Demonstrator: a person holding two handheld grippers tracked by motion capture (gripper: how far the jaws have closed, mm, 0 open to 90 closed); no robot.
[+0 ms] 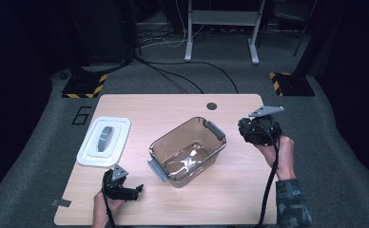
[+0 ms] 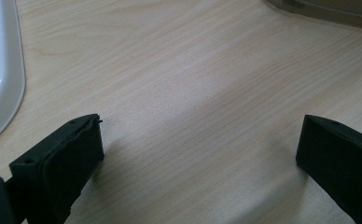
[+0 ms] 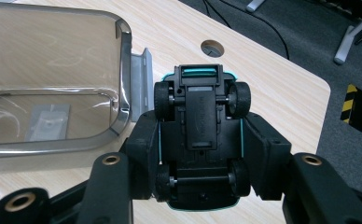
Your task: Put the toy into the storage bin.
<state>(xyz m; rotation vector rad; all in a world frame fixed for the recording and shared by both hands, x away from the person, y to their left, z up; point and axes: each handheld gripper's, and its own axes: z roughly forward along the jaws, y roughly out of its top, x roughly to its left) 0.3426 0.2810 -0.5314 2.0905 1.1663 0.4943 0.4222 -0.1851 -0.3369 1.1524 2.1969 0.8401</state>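
High view: one wooden table (image 1: 140,107), and on it one clear plastic bin (image 1: 187,151) with two grey latch handles, standing open near the middle; one white lid (image 1: 103,141) lay flat, well apart to the left of the bin. Two grippers counted. The left gripper (image 1: 134,190) rested low on the table, in front of the lid and left of the bin, jaws spread with nothing between them. The right gripper (image 1: 260,129) was held just right of the bin, past its far handle, lifted off the table; what it carried could not be made out from here, the dark body hiding it. Left gripper view: both black jaws stood wide apart over bare wood; a curved edge of the lid was cut off at the left border, and a sliver of the bin's base was cut off at the top right corner. Right gripper view: this showed what the high view did not, one toy car (image 3: 201,140) clamped between the jaws, its black underside and four wheels facing the camera, a teal edge of its body peeking round the chassis. The car's upper side was hidden. The bin lay just left of the car, its near handle close by.
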